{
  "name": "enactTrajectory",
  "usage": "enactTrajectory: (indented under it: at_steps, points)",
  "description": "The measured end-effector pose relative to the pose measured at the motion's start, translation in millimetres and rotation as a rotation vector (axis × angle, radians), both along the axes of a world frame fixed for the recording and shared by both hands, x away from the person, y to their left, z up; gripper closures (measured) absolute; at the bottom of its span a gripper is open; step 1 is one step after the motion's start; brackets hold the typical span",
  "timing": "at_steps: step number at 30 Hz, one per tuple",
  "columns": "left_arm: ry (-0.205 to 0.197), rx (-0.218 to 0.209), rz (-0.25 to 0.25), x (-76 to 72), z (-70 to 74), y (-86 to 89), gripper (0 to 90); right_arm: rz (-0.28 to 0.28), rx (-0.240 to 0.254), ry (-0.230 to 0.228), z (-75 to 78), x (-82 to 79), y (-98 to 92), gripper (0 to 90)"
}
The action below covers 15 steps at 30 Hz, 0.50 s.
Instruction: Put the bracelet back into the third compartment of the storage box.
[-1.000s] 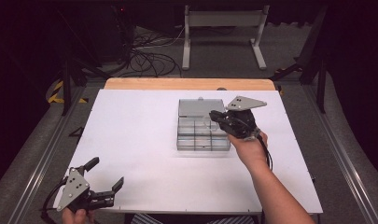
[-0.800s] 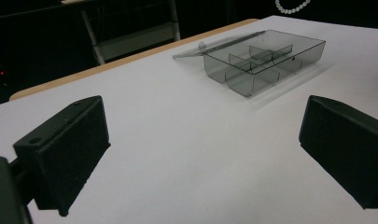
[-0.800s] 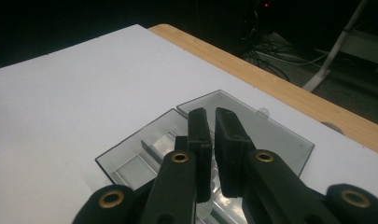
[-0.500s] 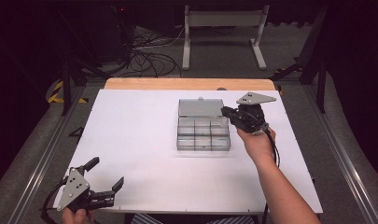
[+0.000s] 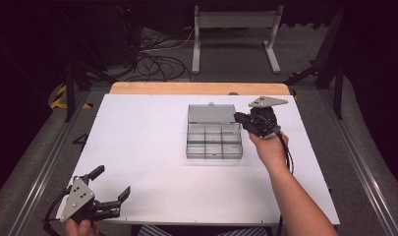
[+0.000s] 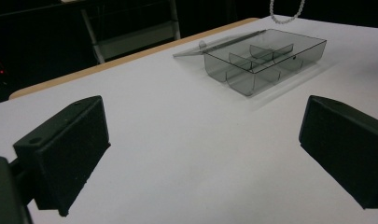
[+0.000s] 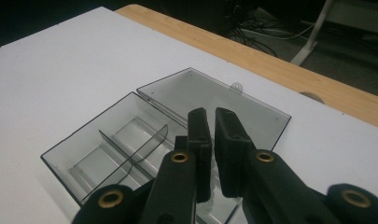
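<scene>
Dark floor with a tangle of cables and a pale metal stand lay beyond the white table [image 5: 147, 147], whose far edge showed a strip of bare wood. Taking the clear compartment box [image 5: 214, 141] as the landmark: it sat on the table right of centre, its base divided into small cells by curved partitions, and every cell that could be seen held nothing. Its lid [image 5: 211, 113] lay flung back flat on the table on the far side of the base, hinged along that edge.

At the box's right far corner, where lid meets base, hovered the right gripper [image 5: 243, 119], its jaws clenched together with nothing visible between them; in the right gripper view the black tips [image 7: 213, 122] pointed over the lid's near edge [image 7: 214, 100]. Whether they touched the plastic could not be told.

Well away from the box, at the table's near left corner, the left gripper [image 5: 110, 183] rested with its jaws spread wide and empty, aimed toward the box [image 6: 263, 58] across bare tabletop.

Judging from this, the box stood fully opened and unfilled; the work likely in hand was swinging the lid shut, and that had not yet begun.
</scene>
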<state>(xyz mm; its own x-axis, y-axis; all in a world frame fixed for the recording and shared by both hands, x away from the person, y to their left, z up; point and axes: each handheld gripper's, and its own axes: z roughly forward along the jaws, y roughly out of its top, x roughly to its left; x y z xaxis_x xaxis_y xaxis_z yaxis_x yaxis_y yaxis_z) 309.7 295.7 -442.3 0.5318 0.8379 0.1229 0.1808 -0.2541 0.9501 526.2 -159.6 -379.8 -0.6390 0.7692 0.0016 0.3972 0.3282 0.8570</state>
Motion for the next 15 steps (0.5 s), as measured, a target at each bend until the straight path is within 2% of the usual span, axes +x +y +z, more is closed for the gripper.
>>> enactTrajectory:
  at_steps: [15]
  points:
    - [0.002,-0.004,0.000,0.0,-0.1,-0.1,2.3,0.006,-0.019,0.061,-15.2,12.6,10.5,85.6]
